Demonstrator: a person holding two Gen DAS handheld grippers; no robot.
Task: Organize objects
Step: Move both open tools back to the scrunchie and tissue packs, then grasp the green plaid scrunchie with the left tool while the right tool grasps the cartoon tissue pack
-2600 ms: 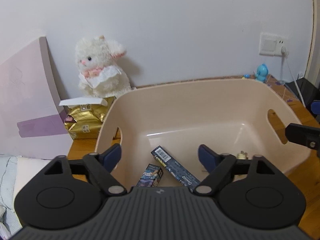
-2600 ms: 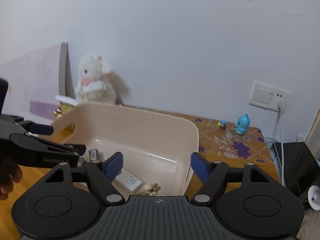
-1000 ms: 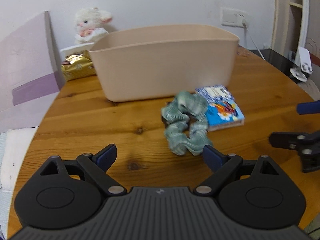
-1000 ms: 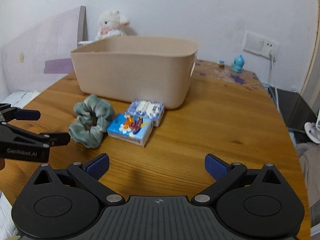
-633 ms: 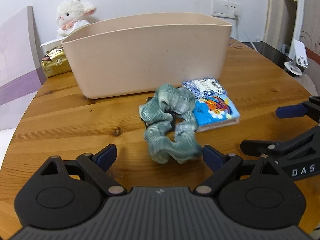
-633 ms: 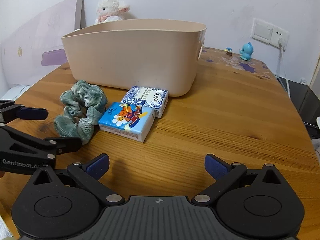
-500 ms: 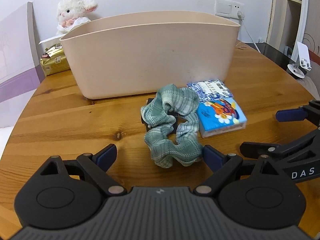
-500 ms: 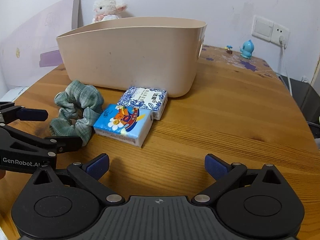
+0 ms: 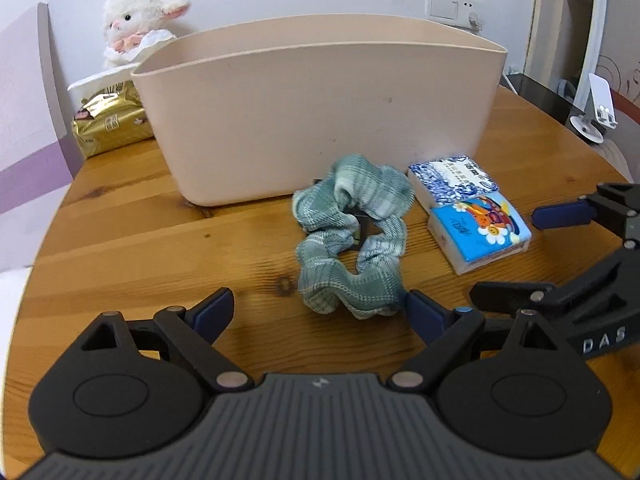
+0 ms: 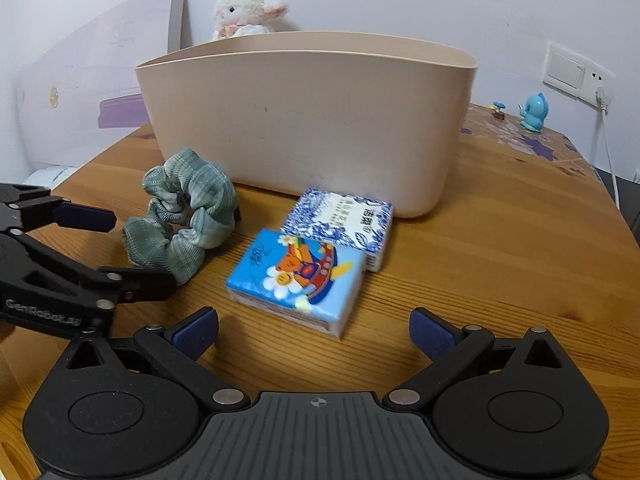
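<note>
Both grippers nearer scrunchie (image 9: 352, 236) and tissue packs, fingers (image 10: 196, 332) spread, empty; bin (image 9: 320, 120) interior hidden.

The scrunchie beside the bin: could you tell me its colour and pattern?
The scrunchie is muted green with a faint plaid check, clearest in the left wrist view.

A lived-in home room is shown: a plush lamb (image 9: 138, 20) is propped against the white wall at upper left, a wooden table (image 9: 160, 240) fills the frame, a wall switch and socket (image 10: 576, 74) are seen at right, and a small blue figurine (image 10: 534, 112) is set below them.
</note>
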